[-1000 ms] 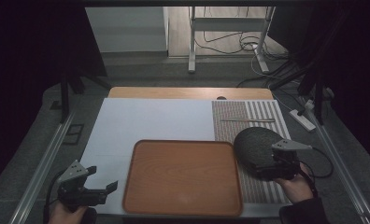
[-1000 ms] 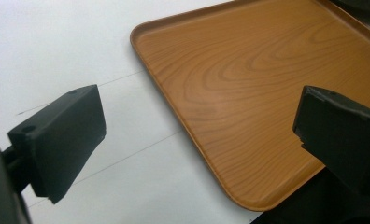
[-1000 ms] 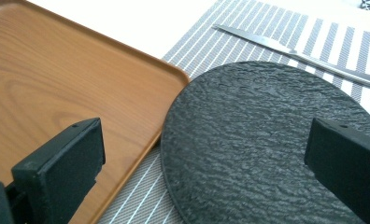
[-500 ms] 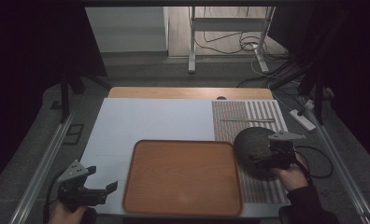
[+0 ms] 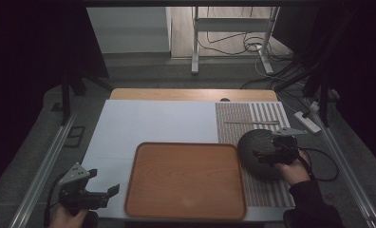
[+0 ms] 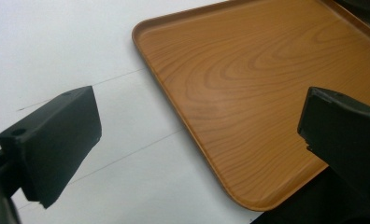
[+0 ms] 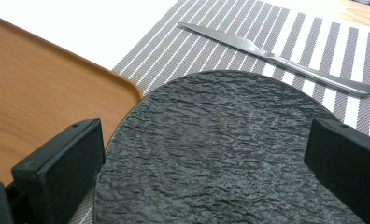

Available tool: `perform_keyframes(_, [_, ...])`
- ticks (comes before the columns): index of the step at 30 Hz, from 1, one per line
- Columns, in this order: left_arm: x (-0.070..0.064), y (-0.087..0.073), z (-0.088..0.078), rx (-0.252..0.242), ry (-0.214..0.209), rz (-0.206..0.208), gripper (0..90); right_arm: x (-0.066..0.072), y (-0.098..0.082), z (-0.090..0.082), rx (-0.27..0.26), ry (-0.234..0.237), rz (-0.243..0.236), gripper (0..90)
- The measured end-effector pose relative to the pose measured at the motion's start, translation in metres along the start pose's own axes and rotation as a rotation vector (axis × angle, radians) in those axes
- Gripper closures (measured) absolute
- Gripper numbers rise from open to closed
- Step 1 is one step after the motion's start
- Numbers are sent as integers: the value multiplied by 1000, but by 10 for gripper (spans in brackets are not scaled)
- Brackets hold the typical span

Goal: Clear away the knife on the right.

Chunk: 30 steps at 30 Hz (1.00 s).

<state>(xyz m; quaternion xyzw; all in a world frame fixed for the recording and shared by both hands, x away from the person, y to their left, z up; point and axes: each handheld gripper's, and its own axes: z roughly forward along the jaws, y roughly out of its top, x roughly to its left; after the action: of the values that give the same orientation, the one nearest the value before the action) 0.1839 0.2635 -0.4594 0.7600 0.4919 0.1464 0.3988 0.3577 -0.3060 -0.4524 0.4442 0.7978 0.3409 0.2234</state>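
A round black plate (image 5: 252, 152) with a rough texture lies on the striped placemat (image 5: 233, 118), its left edge against the right rim of the wooden tray (image 5: 186, 180). My right gripper (image 5: 264, 156) hovers over the plate's right half, pointing left. In the right gripper view it (image 7: 206, 158) is open, jaws wide apart above the plate (image 7: 220, 149), with nothing held. My left gripper (image 5: 108, 192) rests at the table's near left corner, pointing at the tray. It (image 6: 202, 130) is open and holds nothing, with the tray's near left corner (image 6: 248, 84) ahead of it.
A steel knife (image 5: 251, 122) lies across the placemat beyond the plate, seen again as the knife (image 7: 276, 58) in the right gripper view. A white sheet (image 5: 153, 121) covers the table's left and middle. The tray holds nothing. Cables trail on the floor behind the table.
My right hand and gripper have crept a little forward and left over the plate. The plate, the tray and my left gripper have stayed put.
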Motion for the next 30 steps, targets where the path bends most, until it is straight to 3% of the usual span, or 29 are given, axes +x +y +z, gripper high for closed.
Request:
perform_keyframes(21, [1,0,0,3,1,-6,0,-20,13,28,35,-50,-11,0])
perform_keyframes(30, [1,0,0,3,1,-7,0,-33,21,40,38,-50,29,0])
